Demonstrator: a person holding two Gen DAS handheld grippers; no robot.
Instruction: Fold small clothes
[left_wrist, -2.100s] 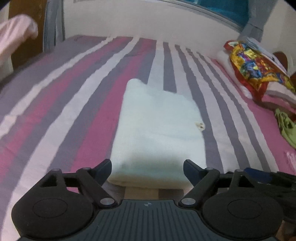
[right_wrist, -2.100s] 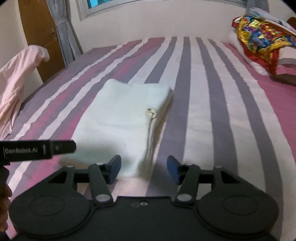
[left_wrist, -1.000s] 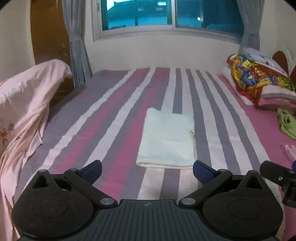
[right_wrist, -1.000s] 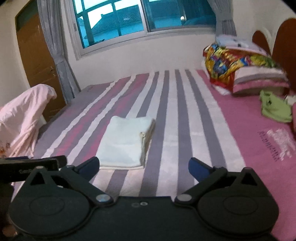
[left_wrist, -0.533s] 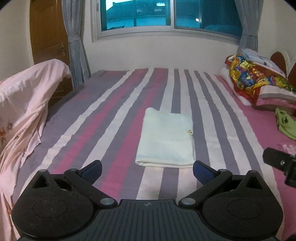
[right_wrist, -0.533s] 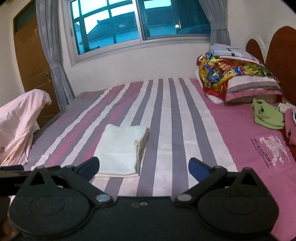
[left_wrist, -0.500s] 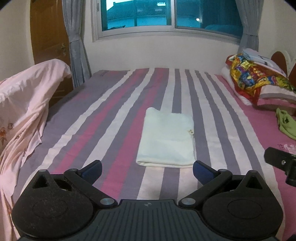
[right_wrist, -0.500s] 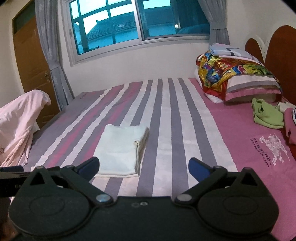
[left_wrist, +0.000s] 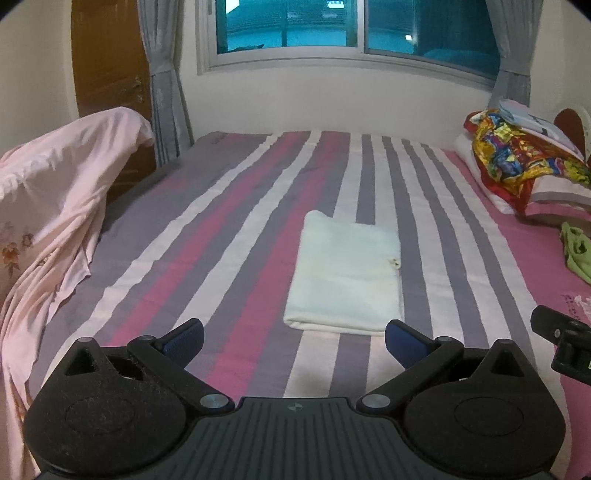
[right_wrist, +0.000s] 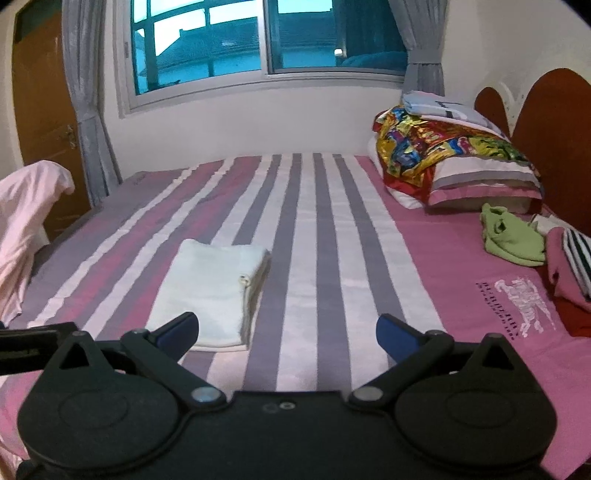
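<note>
A: One white garment (left_wrist: 345, 273) lies folded into a neat rectangle on the striped bed (left_wrist: 229, 229), near the middle, with its layered edges on the right side.

B: Where are the grippers?

A: Both hang above the near edge of the bed, apart from the cloth. The left gripper (left_wrist: 293, 338) has its jaws spread wide and holds nothing. The right gripper (right_wrist: 286, 332) is released the same way, also empty.

B: So the folding is finished?

A: For this piece it looks done: flat, squared, no loose sleeve showing. But more clothes wait on the far right, by the pillows (right_wrist: 480, 181): a crumpled green garment (right_wrist: 511, 240), and beside it a pink garment (right_wrist: 563, 269) with something striped on top. Those appear unfolded, so I judge the task only partly complete.

B: Anything else nearby?

A: A pale pink sheet (left_wrist: 48, 206) is draped at the left, off the bed.
</note>
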